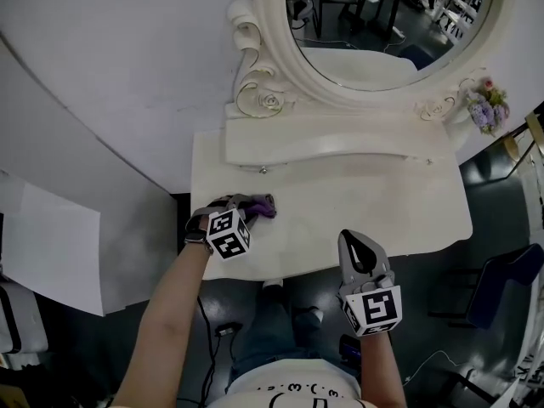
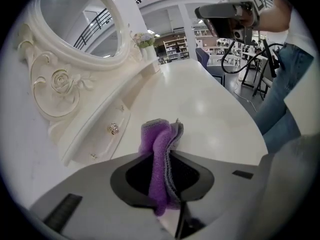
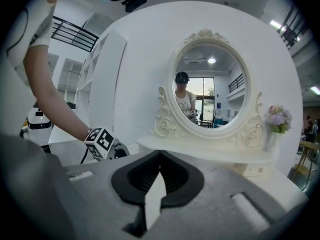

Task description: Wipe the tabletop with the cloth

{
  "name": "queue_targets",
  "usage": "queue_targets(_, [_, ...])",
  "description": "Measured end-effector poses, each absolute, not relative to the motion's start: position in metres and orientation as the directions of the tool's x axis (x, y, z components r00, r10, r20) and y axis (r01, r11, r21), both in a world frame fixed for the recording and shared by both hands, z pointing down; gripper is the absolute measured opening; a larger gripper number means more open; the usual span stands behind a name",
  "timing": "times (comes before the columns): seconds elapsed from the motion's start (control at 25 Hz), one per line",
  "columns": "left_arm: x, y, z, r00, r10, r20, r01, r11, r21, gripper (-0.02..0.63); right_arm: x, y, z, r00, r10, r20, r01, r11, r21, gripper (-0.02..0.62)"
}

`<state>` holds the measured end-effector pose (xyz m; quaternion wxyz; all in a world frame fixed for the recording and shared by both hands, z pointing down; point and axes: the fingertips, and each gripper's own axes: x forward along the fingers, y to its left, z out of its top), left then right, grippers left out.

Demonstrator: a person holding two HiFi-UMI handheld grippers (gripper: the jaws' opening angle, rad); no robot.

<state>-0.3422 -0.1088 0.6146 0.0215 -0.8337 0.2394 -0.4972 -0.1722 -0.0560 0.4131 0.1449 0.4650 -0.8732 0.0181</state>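
A folded purple cloth (image 1: 265, 206) lies pressed on the left part of the white tabletop (image 1: 365, 206). My left gripper (image 1: 249, 204) is shut on it. In the left gripper view the cloth (image 2: 159, 136) stands out in folds from between the jaws of that gripper (image 2: 165, 159). My right gripper (image 1: 358, 240) hovers over the table's front edge, right of the middle, well apart from the cloth. In the right gripper view this gripper (image 3: 159, 154) has its jaws closed with nothing between them, and the left gripper's marker cube (image 3: 101, 143) shows at the left.
An oval mirror (image 1: 382, 24) in an ornate white frame stands at the back on a raised shelf (image 1: 331, 143) with a small drawer knob (image 1: 263, 170). A vase of flowers (image 1: 486, 109) stands at the back right. A blue chair (image 1: 508, 280) is on the floor to the right.
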Motion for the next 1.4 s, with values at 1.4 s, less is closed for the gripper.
queue_targets(1.4, [-0.231, 0.050, 0.554, 0.432, -0.177, 0.884, -0.435, -0.900, 0.032, 0.075, -0.055, 0.047, 0.397, -0.652, -0.731, 0.200, -0.736, 0.674, 0.068, 0.002])
